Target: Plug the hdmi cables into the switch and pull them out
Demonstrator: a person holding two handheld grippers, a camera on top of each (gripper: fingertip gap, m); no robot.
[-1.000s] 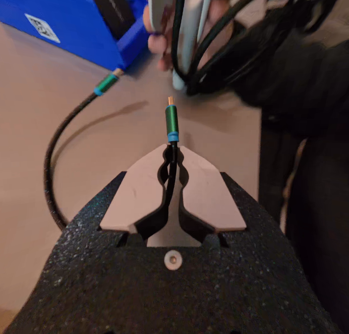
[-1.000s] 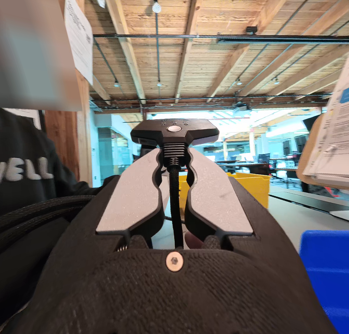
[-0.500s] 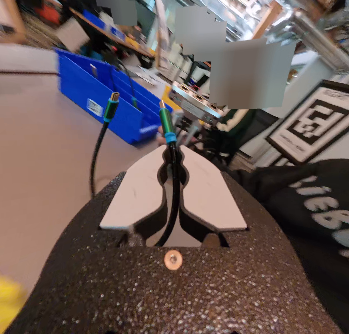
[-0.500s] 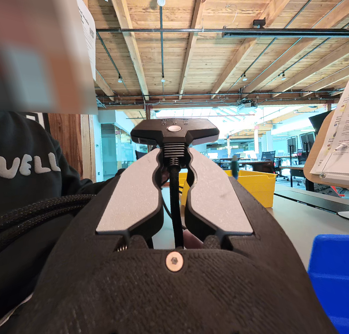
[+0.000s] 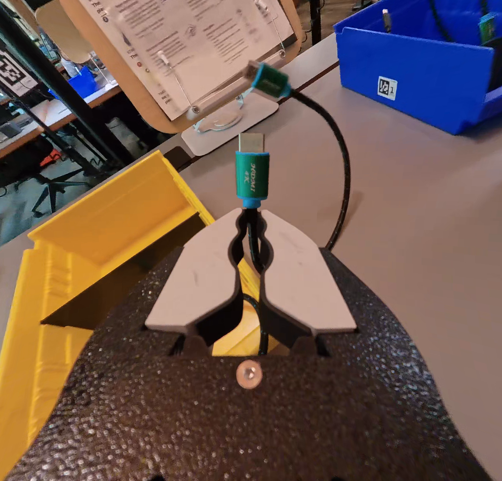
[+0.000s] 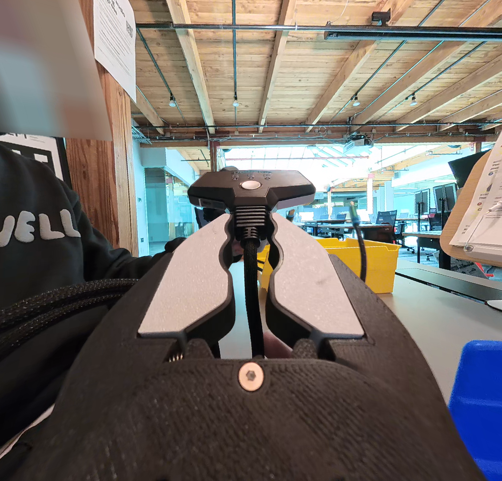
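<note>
The left gripper (image 5: 251,213) has swung away from the switch and now points over the grey table (image 5: 407,223), above an open yellow plastic bin (image 5: 108,228). Its jaws are clamped on a black braided HDMI cable (image 5: 252,239) just below the upright green metal plug (image 5: 252,175). A second green plug (image 5: 269,80) arcs nearby. The right gripper (image 6: 250,223) pinches the black HDMI switch (image 6: 251,189) at its ribbed cable collar, held aloft.

Black speckled grippers (image 5: 251,213), grey finger pads (image 6: 195,280), dark sweatshirt (image 6: 40,250)
</note>
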